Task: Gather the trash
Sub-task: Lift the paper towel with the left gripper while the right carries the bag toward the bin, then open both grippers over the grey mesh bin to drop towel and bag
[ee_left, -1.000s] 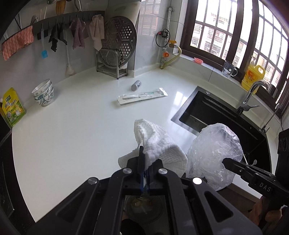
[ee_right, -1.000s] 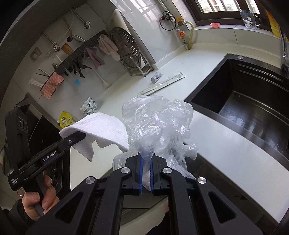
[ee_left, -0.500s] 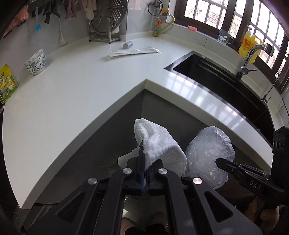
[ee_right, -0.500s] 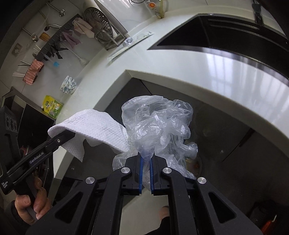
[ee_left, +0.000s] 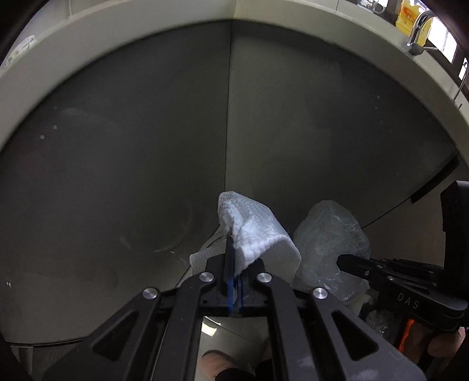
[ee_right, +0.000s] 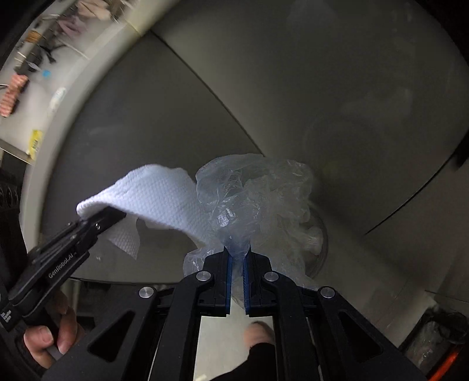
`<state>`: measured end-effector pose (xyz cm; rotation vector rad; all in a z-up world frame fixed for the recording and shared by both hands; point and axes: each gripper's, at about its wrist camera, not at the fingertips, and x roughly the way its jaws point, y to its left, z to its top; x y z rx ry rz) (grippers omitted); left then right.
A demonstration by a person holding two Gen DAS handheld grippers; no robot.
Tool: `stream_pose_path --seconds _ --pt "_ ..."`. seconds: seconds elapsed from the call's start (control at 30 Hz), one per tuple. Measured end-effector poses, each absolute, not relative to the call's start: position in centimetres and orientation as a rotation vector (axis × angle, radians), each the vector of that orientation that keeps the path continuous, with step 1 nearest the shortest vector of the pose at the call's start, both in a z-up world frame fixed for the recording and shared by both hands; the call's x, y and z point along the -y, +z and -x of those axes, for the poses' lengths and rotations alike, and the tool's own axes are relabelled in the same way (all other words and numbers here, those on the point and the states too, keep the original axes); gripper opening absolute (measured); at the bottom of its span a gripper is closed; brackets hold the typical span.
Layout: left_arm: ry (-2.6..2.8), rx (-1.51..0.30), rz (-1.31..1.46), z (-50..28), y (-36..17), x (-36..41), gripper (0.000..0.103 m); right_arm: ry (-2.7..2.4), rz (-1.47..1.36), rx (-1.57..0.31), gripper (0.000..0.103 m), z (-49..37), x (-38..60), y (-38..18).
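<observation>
A crumpled white embossed paper towel (ee_left: 258, 234) was pinched between the closed fingers of the left gripper (ee_left: 234, 263), in front of grey cabinet doors (ee_left: 117, 175) below the pale countertop edge (ee_left: 88, 52). Just beside it, a crumpled clear plastic bag (ee_right: 255, 199) was clamped in the right gripper (ee_right: 237, 258).

Hanging cloths (ee_right: 73, 17) blurred; faucet (ee_left: 417, 32) cut off at edge
</observation>
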<state>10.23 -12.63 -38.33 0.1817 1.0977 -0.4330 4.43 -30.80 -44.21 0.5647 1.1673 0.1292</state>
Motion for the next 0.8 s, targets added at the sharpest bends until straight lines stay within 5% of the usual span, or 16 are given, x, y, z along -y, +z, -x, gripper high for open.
stream_pose_path --seconds 0.37,0.67,0.8 --pt "-0.433 -1.223 -0.229 -13.4 -52.6 13.8 0.003 0.123 -0.603 -1.338 0.006 -9.3 29.9 -60.2" --pt "-0.377 -1.29 -0.293 -15.1 -58.8 14.0 0.006 0.112 -0.613 -1.403 0.008 -10.9 29.2 -66.2" --pt "-0.359 -1.296 -0.29 -15.3 -58.7 14.2 0.009 0.095 -0.586 -1.402 0.027 -10.5 29.1 -66.3"
